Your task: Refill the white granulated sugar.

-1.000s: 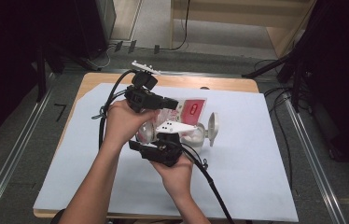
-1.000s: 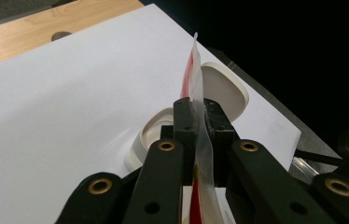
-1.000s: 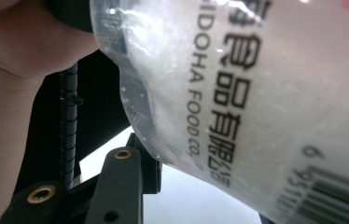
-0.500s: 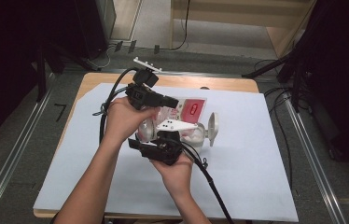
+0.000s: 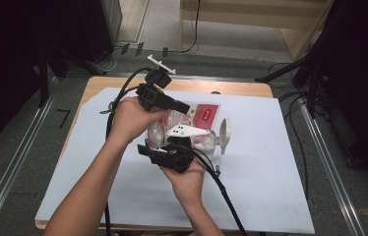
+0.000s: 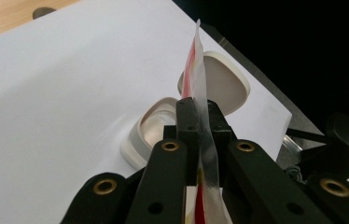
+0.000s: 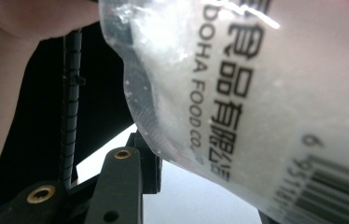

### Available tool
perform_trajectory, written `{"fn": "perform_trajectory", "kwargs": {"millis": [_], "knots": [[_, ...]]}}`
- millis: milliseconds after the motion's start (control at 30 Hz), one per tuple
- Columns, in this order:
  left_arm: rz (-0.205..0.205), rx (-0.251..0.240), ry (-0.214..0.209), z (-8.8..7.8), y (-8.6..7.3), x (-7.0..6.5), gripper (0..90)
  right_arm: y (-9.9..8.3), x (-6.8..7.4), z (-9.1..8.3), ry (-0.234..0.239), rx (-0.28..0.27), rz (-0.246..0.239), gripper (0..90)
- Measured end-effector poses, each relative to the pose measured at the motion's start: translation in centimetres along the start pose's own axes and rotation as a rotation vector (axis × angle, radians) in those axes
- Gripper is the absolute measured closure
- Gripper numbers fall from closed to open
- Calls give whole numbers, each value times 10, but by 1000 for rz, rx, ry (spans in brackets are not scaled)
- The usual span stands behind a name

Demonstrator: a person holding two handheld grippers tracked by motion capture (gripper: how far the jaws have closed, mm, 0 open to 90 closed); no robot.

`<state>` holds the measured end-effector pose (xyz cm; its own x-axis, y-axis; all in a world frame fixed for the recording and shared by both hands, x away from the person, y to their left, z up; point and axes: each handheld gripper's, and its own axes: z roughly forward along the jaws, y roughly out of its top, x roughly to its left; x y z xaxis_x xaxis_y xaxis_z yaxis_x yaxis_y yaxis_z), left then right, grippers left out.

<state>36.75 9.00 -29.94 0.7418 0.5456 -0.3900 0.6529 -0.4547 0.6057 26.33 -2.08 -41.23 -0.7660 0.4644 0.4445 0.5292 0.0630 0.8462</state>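
Both tongs are gripping a plastic food bag [image 5: 206, 118] above the worktop [image 5: 270, 187]: left tongs [image 6: 199, 122] pinching its top edge, right tongs [image 5: 184, 142] clamping its body. Opened container [image 6: 156, 133] is waiting below, apparently unfilled.

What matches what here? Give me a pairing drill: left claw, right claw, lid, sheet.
1 left claw
2 right claw
3 lid
4 sheet

a white, flat on table
b stands open beside tub
c pinching bag's thin edge
d around bag's printed body

Pairs: 1-c, 2-d, 3-b, 4-a
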Motion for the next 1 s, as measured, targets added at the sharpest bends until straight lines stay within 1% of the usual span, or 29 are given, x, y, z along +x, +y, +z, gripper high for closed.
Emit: {"fn": "perform_trajectory", "kwargs": {"millis": [133,167,200,267,333,433,467,500,600,633,667,700,833,867,1000], "knots": [[14,27,14,1,4,-1,894,0,-1,0,9,-6,-7,629],[26,36,13,1,5,-2,895,1,-2,0,9,-8,-6,628],[28,33,11,1,6,-2,896,1,-2,0,9,-11,-4,627],[31,45,10,2,8,-2,897,1,-2,0,9,-13,-5,624],[34,68,7,1,10,-3,899,1,-3,0,22,-11,-2,620],[42,80,12,2,13,-3,899,2,-4,0,29,-21,0,623],[39,79,9,3,13,-4,900,2,-4,-1,29,-23,1,626],[41,81,19,3,14,-5,899,2,-4,-1,28,-23,2,629],[58,90,30,3,16,-7,899,3,-5,-2,33,-24,9,630],[47,91,37,4,16,-9,899,3,-5,-2,33,-28,11,630],[47,85,40,4,16,-9,899,3,-6,-2,36,-29,14,630],[57,91,38,4,17,-9,899,3,-6,-3,39,-28,16,630],[63,89,42,5,17,-10,898,4,-7,-4,38,-28,13,629],[73,92,47,5,18,-10,898,4,-7,-4,39,-27,14,629],[70,88,50,6,18,-12,898,3,-8,-4,40,-32,10,629]]}}
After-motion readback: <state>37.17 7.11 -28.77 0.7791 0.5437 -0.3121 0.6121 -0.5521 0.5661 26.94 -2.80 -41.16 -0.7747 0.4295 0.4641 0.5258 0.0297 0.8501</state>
